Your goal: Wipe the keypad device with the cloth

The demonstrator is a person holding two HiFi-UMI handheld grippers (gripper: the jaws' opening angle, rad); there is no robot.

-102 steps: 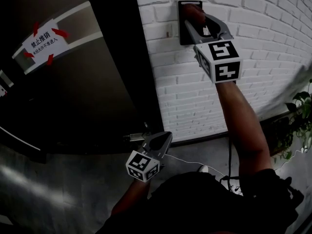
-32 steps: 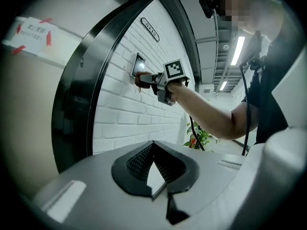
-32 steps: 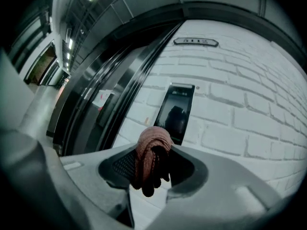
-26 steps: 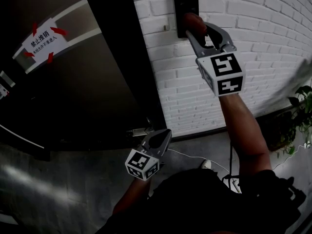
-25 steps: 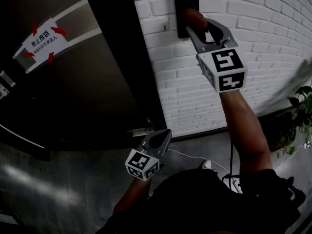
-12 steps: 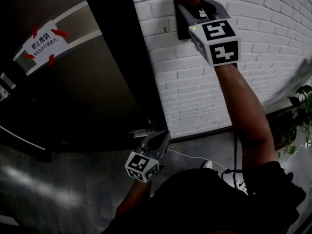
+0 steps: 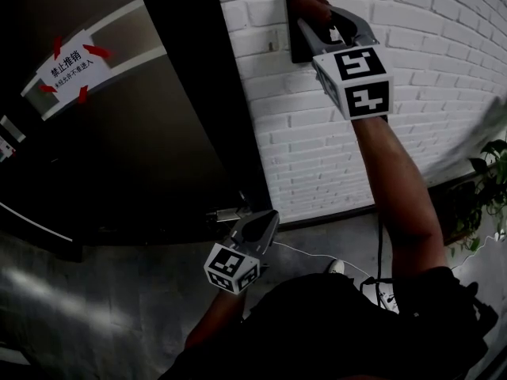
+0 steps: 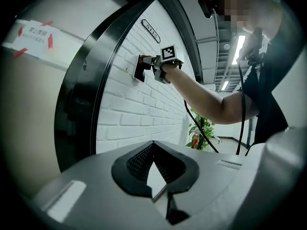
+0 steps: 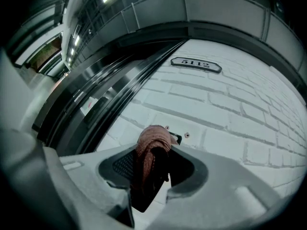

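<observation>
A black keypad device [image 7: 298, 32] is fixed upright on the white brick wall [image 7: 412, 77]. My right gripper [image 7: 318, 16] is shut on a reddish-brown cloth [image 7: 311, 6] and presses it against the upper part of the device. In the right gripper view the bunched cloth [image 9: 152, 150] fills the space between the jaws and hides most of the device [image 9: 175, 138]. My left gripper [image 7: 258, 228] hangs low by the door, shut with nothing in it. The left gripper view shows the device [image 8: 140, 68] and the right gripper [image 8: 154, 64] at a distance.
A dark door [image 7: 127, 133] with a white paper notice [image 7: 70, 68] taped with red arrows stands left of the wall. A room number plate [image 9: 195, 64] is mounted above the device. A green plant [image 7: 491, 182] and a cable [image 7: 317, 258] lie at the floor, lower right.
My right gripper has slid the cloth up the device from its middle to its top, then slightly back down. The left gripper has stayed in place.
</observation>
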